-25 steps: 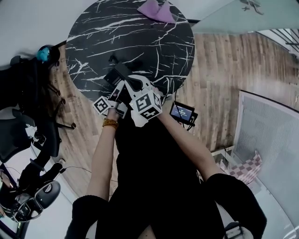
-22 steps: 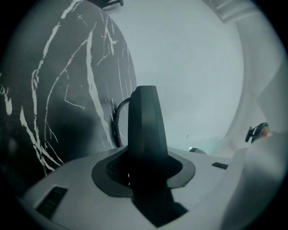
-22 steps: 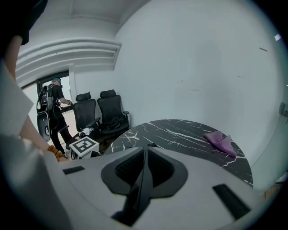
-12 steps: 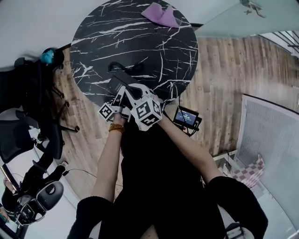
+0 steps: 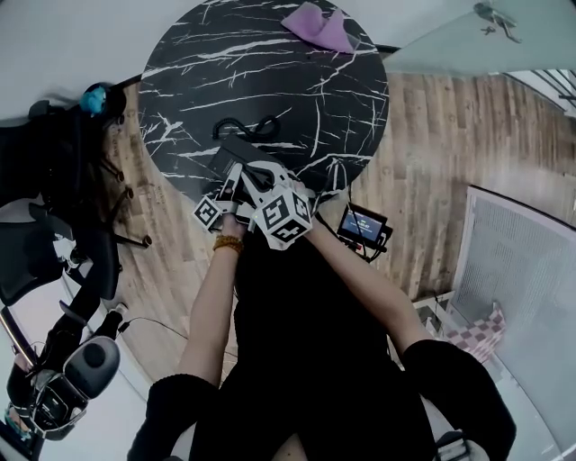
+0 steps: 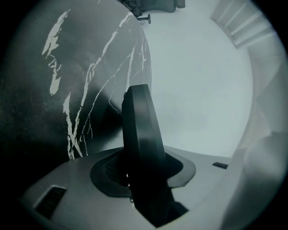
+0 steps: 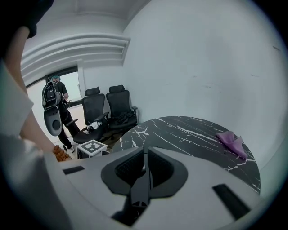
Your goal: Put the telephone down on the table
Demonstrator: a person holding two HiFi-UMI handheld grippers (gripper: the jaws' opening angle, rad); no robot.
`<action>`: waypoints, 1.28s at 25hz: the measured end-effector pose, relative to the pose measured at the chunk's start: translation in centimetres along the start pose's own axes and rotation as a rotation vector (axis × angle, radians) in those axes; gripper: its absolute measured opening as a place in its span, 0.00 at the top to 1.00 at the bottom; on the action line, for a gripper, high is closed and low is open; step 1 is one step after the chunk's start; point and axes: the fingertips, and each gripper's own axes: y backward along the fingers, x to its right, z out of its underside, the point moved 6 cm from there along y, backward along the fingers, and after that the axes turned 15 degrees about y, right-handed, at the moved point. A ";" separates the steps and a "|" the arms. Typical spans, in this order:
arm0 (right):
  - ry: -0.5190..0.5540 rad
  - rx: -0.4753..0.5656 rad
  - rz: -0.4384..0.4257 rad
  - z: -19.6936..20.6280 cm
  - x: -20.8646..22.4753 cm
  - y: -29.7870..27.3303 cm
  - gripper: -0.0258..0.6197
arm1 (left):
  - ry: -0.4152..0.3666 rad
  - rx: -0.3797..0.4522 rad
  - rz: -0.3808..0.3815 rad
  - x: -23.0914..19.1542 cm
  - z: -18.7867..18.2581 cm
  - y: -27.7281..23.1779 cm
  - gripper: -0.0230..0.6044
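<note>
A round black marble tabletop [image 5: 270,63] with white veins fills the upper half of the head view, with wooden floor around it. I stand at its near edge, both arms reaching forward and my two grippers close together just over that edge.

My left gripper [image 6: 143,167] has its jaws partly closed on the telephone [image 6: 138,121], a thin dark slab. The pads press on its two flat faces near one end, and the rest juts out ahead of the jaws, seen edge-on. From the head view the telephone [image 5: 232,155] lies over the near part of the tabletop. I cannot tell whether it touches the surface yet.

My right gripper [image 7: 145,166] is just beside the left one. Its jaws are together with nothing between them.

A crumpled purple cloth [image 5: 322,27] rests at the far rim, well apart from the telephone. A looped black cable [image 5: 247,128] lies near the telephone, just beyond it.

I judge the telephone to be stiff, fairly light and smooth-faced, so it could slip between the pads, and its screen is likely fragile. Gripping across the flat faces seems sound, but holding it near one end lets the free end lever downward. It should be brought flat onto bare marble, short of the cable, before the jaws let go.
</note>
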 end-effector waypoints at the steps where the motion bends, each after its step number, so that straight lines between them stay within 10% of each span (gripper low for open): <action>1: 0.003 -0.001 -0.003 0.0 -0.1 0.0 0.89 | 0.007 0.006 -0.001 0.0 0.0 0.0 0.70; 23: 0.039 -0.010 -0.036 0.4 -1.1 0.0 0.89 | 0.044 0.029 -0.153 -0.8 -0.8 0.3 0.68; 32: 0.074 -0.033 -0.032 0.7 -0.9 -0.5 0.89 | -0.055 0.067 -0.245 0.0 -0.8 0.4 0.63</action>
